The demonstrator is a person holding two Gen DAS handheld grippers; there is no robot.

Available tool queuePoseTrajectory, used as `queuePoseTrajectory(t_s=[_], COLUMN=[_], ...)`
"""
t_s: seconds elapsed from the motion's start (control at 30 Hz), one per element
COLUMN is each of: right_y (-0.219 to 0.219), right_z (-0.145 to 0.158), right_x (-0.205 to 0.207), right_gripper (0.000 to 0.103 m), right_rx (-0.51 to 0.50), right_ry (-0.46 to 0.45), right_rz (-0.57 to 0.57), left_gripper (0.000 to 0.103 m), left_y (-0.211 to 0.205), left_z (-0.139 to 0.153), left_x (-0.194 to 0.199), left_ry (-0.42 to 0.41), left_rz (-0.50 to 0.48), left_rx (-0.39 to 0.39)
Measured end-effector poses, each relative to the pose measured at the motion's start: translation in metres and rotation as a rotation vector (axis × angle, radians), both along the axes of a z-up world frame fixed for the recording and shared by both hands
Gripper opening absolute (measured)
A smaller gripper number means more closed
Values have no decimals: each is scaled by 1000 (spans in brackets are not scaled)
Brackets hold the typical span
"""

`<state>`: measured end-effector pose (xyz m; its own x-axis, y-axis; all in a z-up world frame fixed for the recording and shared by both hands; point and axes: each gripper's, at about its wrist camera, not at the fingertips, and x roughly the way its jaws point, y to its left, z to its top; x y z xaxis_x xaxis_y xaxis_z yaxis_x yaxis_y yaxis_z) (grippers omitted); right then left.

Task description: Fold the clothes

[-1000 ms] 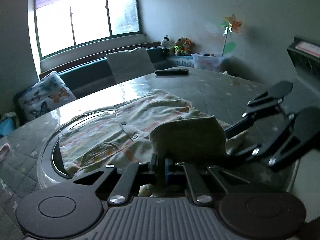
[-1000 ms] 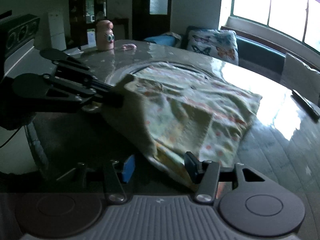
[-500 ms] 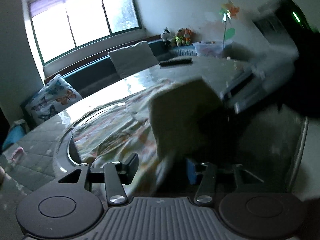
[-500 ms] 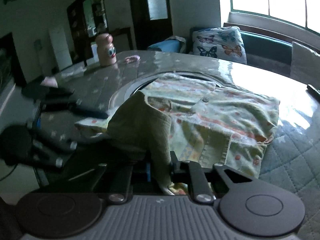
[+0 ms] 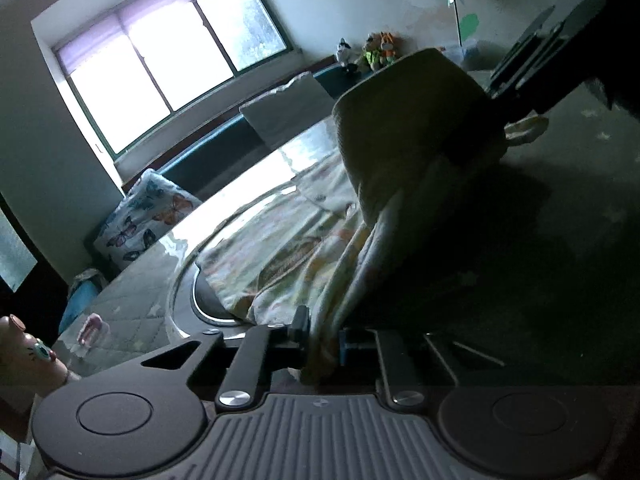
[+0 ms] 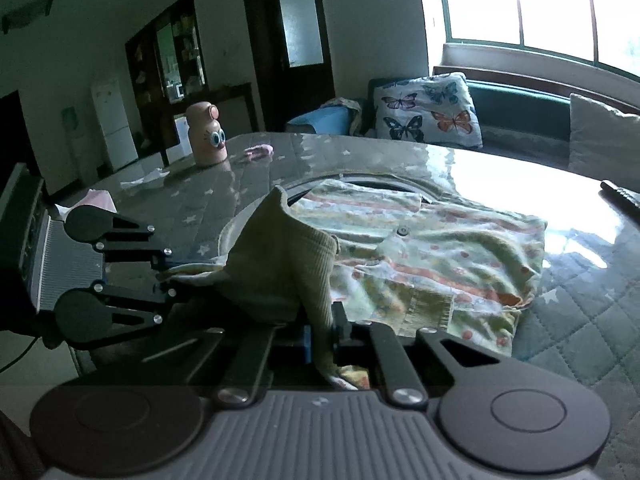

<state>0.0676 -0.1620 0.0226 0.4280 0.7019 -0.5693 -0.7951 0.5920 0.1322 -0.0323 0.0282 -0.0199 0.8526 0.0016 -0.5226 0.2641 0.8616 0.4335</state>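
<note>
A pale patterned shirt (image 6: 432, 256) lies on the table (image 6: 260, 172), with its olive ribbed hem (image 6: 280, 264) lifted off the surface. My right gripper (image 6: 320, 340) is shut on this hem at its near edge. My left gripper (image 5: 322, 340) is shut on the other end of the same hem (image 5: 416, 120), which rises in front of it. In the right wrist view the left gripper (image 6: 168, 276) shows at the left, holding the cloth. In the left wrist view the right gripper (image 5: 520, 92) shows at the upper right. The shirt body (image 5: 280, 248) stays on the table.
A pink bottle with eyes (image 6: 206, 136) and a small pink item (image 6: 260, 151) stand at the table's far side. A remote (image 6: 620, 194) lies at the right. A bench with a butterfly cushion (image 6: 430, 110) runs under the window. A round inset rim (image 5: 184, 280) is under the shirt.
Both grippers have closed on the shirt's hem and lifted it off the table. The hem now stands higher, and both views have tilted and moved.
</note>
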Motion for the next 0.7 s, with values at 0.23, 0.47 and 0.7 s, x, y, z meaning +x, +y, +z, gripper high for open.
queuePoseTrajectory(t_s=[0.23,0.47,0.7], right_y=[-23,-50,-42], right_z=[28,61,78], right_x=[-25,-77,-65], right_gripper=[7,7,7], right_rx=[41,41,31], right_ry=[-23,7,-14], right_rz=[28,92,95], left_gripper=[11,11,11], left_y=[-6,-11,4], left_z=[36,70,80], left_x=[-40,-90,-65], left_ry=[4,91,76], left_rz=[-51,-109,-75], left_rx=[-96,-226,-314])
